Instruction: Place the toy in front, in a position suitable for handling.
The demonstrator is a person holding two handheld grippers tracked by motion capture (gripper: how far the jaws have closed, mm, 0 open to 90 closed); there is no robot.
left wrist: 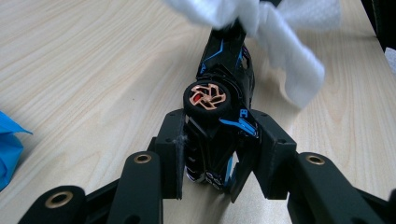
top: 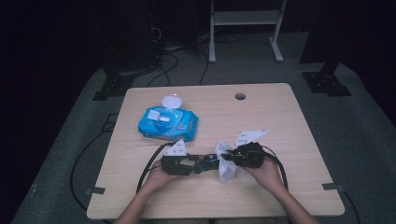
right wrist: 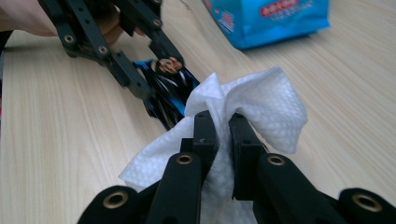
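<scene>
A small black toy car (left wrist: 224, 79) with blue trim and a copper wheel lies on its side between my grippers, above the wooden table (top: 280, 116). My left gripper (left wrist: 217, 149) is shut on the car's rear end, pads pressing on both of its sides. My right gripper (right wrist: 223, 123) is shut on a crumpled white wipe (right wrist: 266, 107) that lies against the car's (right wrist: 168, 88) other end. In the high view the left gripper (top: 198, 163) and right gripper (top: 231, 158) face each other near the front of the table, with the wipe (top: 226, 168) hanging between them.
A blue pack of wet wipes (top: 168, 123) with its white lid flipped open lies at the table's left middle. A round hole (top: 240, 96) is near the far edge. Cables trail off the left side, and metal stands are on the floor beyond.
</scene>
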